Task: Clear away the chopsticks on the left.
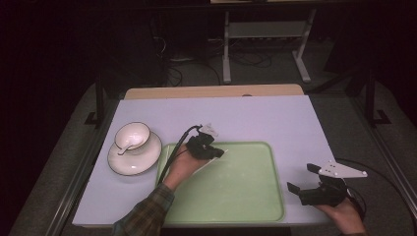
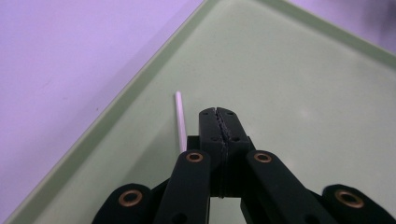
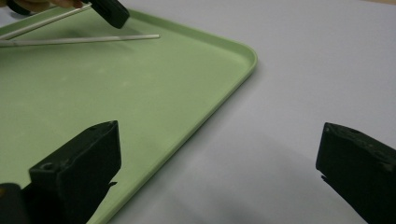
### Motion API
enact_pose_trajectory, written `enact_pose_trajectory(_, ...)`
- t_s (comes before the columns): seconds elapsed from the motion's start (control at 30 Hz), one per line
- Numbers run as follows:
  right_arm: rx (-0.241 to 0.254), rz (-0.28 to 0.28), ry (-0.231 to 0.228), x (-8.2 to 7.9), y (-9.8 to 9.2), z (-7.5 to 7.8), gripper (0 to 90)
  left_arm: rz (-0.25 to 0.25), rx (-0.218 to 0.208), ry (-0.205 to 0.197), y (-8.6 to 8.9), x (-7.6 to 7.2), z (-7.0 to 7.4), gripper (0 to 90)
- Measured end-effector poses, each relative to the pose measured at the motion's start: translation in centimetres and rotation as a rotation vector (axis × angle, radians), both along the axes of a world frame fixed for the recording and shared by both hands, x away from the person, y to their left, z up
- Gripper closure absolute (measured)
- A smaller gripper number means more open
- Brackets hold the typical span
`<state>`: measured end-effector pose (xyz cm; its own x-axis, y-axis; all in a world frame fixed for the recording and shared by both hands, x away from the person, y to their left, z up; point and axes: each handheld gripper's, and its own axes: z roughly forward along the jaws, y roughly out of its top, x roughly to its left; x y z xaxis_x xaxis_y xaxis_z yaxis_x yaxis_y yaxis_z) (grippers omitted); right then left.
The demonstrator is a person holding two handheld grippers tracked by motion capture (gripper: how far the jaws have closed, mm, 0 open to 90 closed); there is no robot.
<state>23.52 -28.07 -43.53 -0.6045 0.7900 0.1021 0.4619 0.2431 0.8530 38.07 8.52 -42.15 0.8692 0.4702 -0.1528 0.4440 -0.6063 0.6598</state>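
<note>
At about nine o'clock from my seat, a white cup [image 1: 132, 135] with a white spoon [image 1: 127, 146] inside sits on a dark-rimmed white saucer [image 1: 139, 161]. At twelve o'clock, beyond the table, stands a grey metal frame [image 1: 265, 34].

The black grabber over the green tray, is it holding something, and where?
Yes. The left gripper is shut on a thin white stick, pinching it close to one end, above the green tray. The right gripper holds nothing.
</note>
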Motion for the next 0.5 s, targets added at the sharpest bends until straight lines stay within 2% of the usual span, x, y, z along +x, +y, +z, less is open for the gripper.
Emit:
enact_pose_trajectory(0.27,0.002,0.003,-0.002,0.0,0.0,0.0,0.0,0.001,0.016,0.009,-2.2,1.6,-1.0,89.8)
enact_pose_trajectory(0.5,0.004,0.003,-0.002,0.0,0.0,0.0,0.0,0.021,0.034,0.005,-2.5,2.3,-1.5,89.8)
